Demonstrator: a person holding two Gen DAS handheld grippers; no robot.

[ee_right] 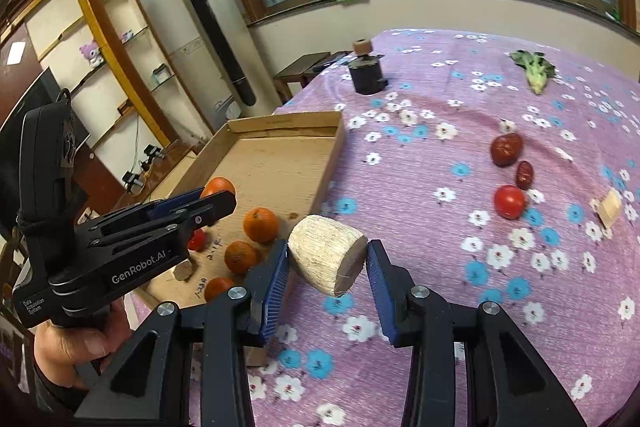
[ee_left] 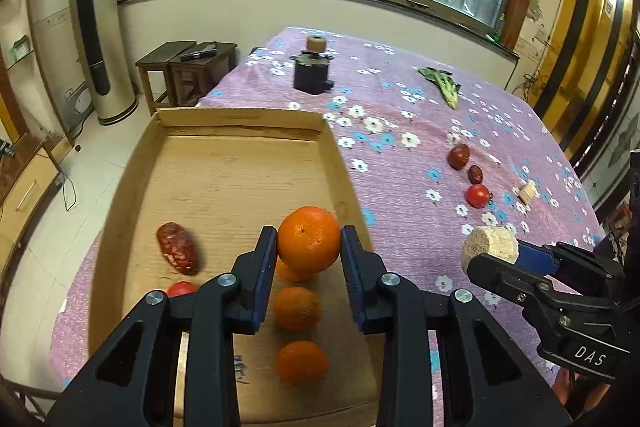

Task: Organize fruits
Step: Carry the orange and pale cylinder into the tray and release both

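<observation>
My left gripper (ee_left: 309, 243) is shut on an orange (ee_left: 309, 239) and holds it above the cardboard tray (ee_left: 224, 163). In the tray lie several more oranges (ee_left: 297, 307), a red date (ee_left: 178, 254) and a small tomato (ee_left: 182, 289). My right gripper (ee_right: 327, 263) is shut on a pale cut chunk (ee_right: 328, 259), above the tablecloth just right of the tray (ee_right: 280, 155); it also shows in the left wrist view (ee_left: 490, 247). On the cloth lie a tomato (ee_right: 509, 201), a large red date (ee_right: 506, 149) and a small date (ee_right: 524, 174).
A purple flowered cloth (ee_right: 440, 187) covers the table. A dark jar with a cork top (ee_left: 313, 69) stands at the far side. A green vegetable (ee_left: 440, 83) lies far right. A small tan block (ee_right: 608, 207) lies at the right. Stools (ee_left: 184, 67) stand beyond the table.
</observation>
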